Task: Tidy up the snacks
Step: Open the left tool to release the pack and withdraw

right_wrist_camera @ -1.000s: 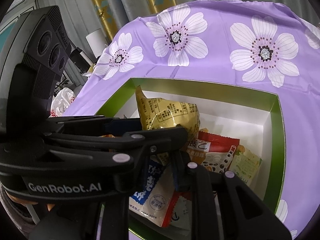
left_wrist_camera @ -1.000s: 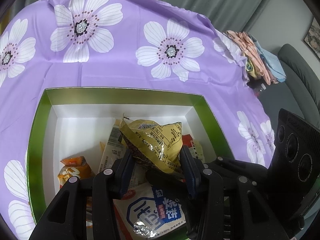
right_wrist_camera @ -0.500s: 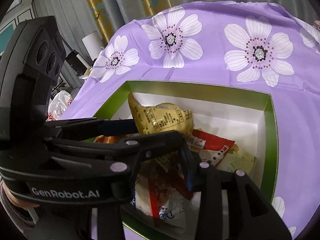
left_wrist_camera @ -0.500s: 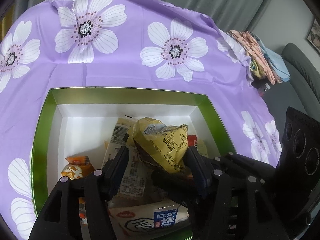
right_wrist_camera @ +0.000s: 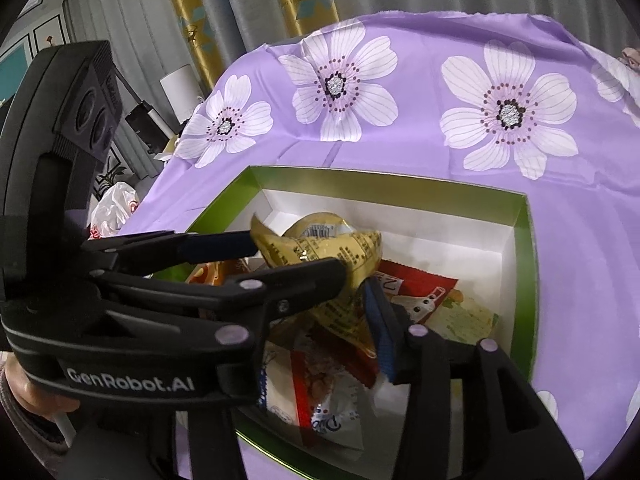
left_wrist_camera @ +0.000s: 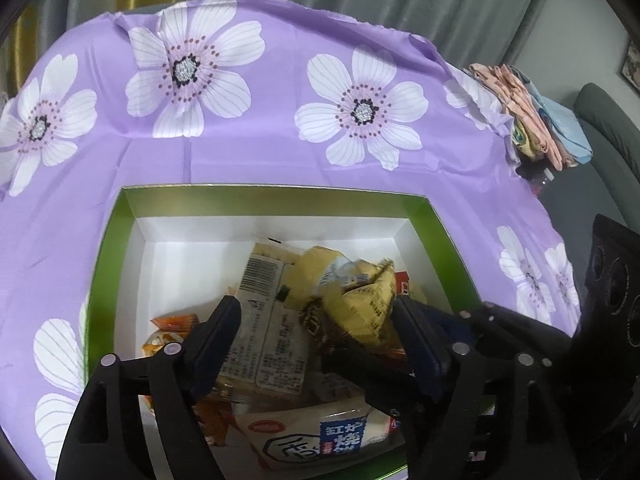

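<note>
Purple cloth printed with white flowers, spread under a box with green outer walls and a white inside, seen in the lower middle of both views.

Inside the box, a loose pile of snack packets. On top, just right of centre in the left wrist view, a crinkled yellow packet, resting on the others and tilted. Under it, a pale packet with a barcode; at lower left, an orange packet; at the bottom edge, a white packet with a blue label. In the right wrist view, a red packet to the right of the yellow one.

Left gripper: 2 jaws well apart, just been opening. Yellow packet between them, clear of the left-hand finger and close to the right-hand one; hard to say whether touching there. Reaches in from the left of the right wrist view, with its 2 fingers straddling the packet.

Right gripper: just been opening too. Only 1 finger with a blue pad clearly seen, beside the lower corner of the yellow packet; the other hidden behind the left gripper. No squeeze on the packet visible.

At the lower left of the right wrist view, a hand in a grey sleeve.
</note>
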`<control>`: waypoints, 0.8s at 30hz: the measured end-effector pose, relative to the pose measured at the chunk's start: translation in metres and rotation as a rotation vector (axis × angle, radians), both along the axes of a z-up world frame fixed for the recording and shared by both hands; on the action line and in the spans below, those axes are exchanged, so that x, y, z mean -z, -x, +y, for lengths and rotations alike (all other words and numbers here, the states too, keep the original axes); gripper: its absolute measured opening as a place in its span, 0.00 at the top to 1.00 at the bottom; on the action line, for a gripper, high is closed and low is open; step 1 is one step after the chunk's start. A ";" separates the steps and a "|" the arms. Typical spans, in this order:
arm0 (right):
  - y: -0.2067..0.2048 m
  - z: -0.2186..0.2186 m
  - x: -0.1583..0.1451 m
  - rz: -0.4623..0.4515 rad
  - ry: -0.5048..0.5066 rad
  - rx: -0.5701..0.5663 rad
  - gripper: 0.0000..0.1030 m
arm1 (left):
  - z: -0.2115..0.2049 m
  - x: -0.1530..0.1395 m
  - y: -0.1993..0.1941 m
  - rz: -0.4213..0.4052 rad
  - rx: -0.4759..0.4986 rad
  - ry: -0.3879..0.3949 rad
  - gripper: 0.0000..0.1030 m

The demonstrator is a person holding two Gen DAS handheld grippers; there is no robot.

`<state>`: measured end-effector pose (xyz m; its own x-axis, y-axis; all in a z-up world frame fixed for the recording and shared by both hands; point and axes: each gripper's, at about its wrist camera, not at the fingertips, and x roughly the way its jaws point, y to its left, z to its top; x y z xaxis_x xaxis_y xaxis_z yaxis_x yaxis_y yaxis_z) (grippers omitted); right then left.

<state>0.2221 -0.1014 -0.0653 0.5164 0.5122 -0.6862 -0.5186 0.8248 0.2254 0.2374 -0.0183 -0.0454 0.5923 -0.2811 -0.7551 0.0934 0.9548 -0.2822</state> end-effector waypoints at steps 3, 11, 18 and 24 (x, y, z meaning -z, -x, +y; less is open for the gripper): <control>0.000 -0.003 -0.001 -0.004 0.000 0.021 0.43 | 0.000 -0.003 0.002 -0.014 -0.011 -0.018 0.23; 0.006 -0.008 -0.006 -0.021 0.010 0.045 0.36 | 0.000 -0.011 0.010 -0.044 -0.044 -0.061 0.22; 0.025 -0.017 -0.022 -0.081 0.078 0.107 0.17 | 0.004 -0.024 0.028 -0.069 -0.105 -0.115 0.05; 0.043 -0.029 -0.046 -0.122 0.130 0.178 0.00 | 0.004 -0.043 0.051 -0.059 -0.170 -0.173 0.01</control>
<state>0.1786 -0.1307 -0.0188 0.6733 0.3172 -0.6679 -0.3796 0.9234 0.0559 0.1860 -0.0139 -0.0021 0.6645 -0.0430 -0.7460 -0.0611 0.9919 -0.1116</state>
